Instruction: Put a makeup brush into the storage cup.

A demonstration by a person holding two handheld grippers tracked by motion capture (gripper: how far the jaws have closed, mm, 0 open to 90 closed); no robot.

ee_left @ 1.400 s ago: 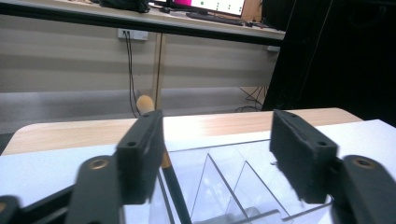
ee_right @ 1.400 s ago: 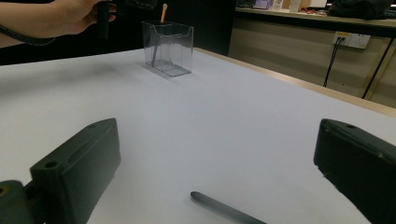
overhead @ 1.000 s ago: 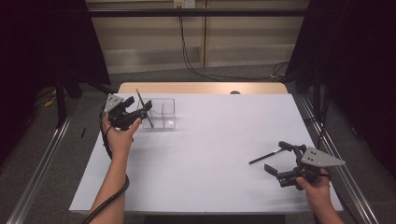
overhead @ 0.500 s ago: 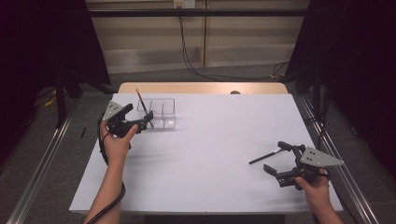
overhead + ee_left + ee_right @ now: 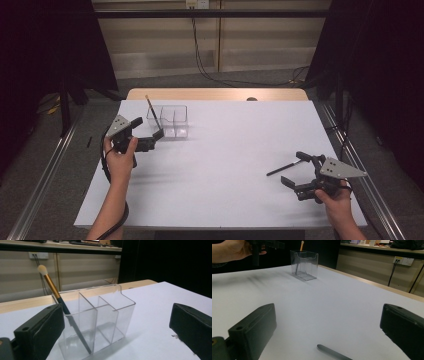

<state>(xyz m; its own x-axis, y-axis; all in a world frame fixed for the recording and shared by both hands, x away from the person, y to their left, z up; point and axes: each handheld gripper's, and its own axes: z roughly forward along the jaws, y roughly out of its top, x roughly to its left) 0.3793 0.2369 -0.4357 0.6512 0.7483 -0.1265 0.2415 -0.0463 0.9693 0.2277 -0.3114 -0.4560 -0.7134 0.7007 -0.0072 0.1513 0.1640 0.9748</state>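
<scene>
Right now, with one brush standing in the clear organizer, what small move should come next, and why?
Probably ease the right tongs forward and down around the dark brush on the table: their jaws stand open just behind it, and the clear organizer has free compartments.

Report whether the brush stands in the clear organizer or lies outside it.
In: the brush leans inside the clear organizer, in an end compartment, bristles up.

brush (image 5: 153,114) in organizer (image 5: 174,120), pen (image 5: 286,167) far right
</scene>
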